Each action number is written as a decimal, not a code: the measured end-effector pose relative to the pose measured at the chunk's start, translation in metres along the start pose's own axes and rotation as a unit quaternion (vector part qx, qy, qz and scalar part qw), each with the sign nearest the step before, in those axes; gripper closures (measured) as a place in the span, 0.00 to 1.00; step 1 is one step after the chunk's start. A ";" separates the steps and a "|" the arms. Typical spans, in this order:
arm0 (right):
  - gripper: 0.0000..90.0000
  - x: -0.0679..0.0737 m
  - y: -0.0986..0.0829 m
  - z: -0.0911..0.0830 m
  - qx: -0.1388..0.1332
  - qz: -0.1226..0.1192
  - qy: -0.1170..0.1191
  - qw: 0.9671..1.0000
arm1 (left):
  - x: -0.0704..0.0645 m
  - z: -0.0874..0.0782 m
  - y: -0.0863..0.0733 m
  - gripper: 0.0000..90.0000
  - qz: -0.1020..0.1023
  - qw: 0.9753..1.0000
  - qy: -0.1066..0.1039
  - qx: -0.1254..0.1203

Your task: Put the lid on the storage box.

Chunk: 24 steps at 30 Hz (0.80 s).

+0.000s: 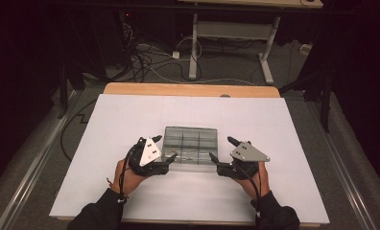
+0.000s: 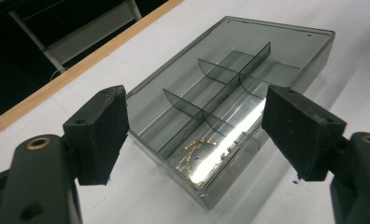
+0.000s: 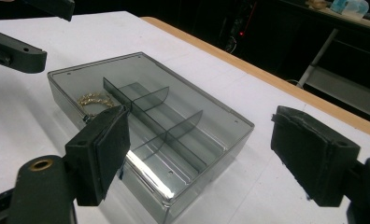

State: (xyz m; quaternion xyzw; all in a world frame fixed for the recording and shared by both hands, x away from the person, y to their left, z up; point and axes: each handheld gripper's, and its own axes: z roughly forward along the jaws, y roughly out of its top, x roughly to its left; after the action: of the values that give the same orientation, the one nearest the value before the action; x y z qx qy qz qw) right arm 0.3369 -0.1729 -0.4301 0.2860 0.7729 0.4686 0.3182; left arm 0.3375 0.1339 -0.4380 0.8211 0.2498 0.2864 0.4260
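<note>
Smoky clear plastic divider box (image 1: 190, 145) flat on white tabletop (image 1: 121, 120), between both tools, long axis left to right in high view. Gold chain (image 2: 199, 154) plain in left gripper view, in near corner compartment. Left tool (image 1: 161, 148) wide apart beside box; right tool (image 1: 221, 149) likewise, empty.

The compartment box (image 1: 190, 143) is smoky grey see-through plastic, dividers the same tint. The little chain (image 2: 199, 151) in it is gold and shiny. Tabletop (image 1: 130, 115) is covered plain white, with a light wood edge at 12 o'clock. Both hand-held grippers, left (image 1: 165, 147) and right (image 1: 222, 148), are black with pale grey plates.
</note>
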 end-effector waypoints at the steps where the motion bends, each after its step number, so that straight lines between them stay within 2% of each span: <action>1: 0.23 0.000 0.000 -0.001 0.000 -0.002 -0.001 1.000 | -0.001 0.000 0.000 0.24 0.003 1.000 -0.001 0.000; 24: 0.24 0.014 0.009 -0.018 -0.001 -0.028 0.006 1.000 | -0.014 -0.016 0.002 0.24 0.027 1.000 -0.008 -0.011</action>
State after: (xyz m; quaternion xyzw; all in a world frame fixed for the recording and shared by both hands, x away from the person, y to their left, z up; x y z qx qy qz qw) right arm 0.3157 -0.1687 -0.4183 0.2610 0.7822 0.4619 0.3267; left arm 0.3171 0.1323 -0.4327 0.8251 0.2213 0.2937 0.4290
